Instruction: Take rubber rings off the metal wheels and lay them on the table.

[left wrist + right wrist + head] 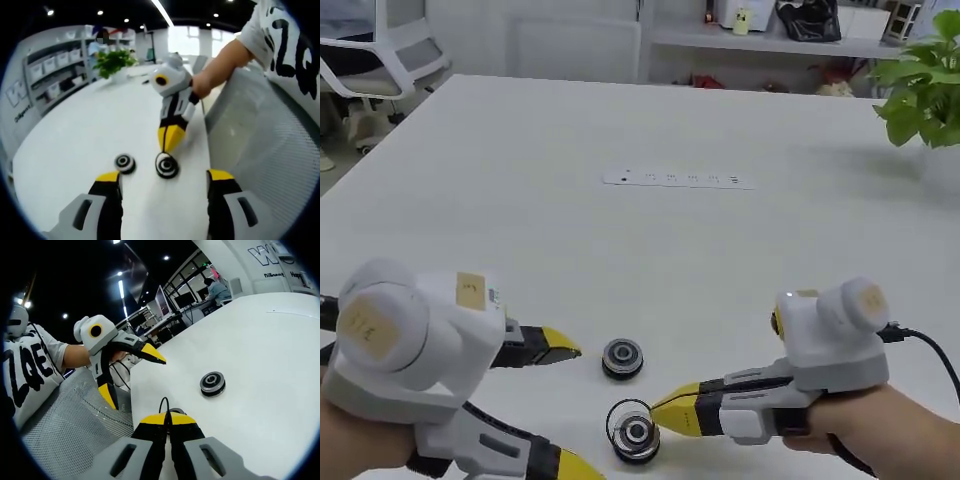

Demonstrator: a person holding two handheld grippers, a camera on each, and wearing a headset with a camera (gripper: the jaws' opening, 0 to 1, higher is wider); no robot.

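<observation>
The white desk (650, 250) carries both wheels near the person. The left gripper (572, 408) is spread wide and holds nothing, its jaws either side of the wheels. The right gripper (668, 412) is closed, pinching the thin ring (609, 424) that loops up off the near wheel (637, 435).

This looks like mid-peel. Next, the ring likely needs pulling clear, perhaps with the wheel steadied, then laying down.

I cannot tell whether the far wheel (622, 358) has a ring. In the right gripper view, the jaws mostly hide the near wheel.
</observation>
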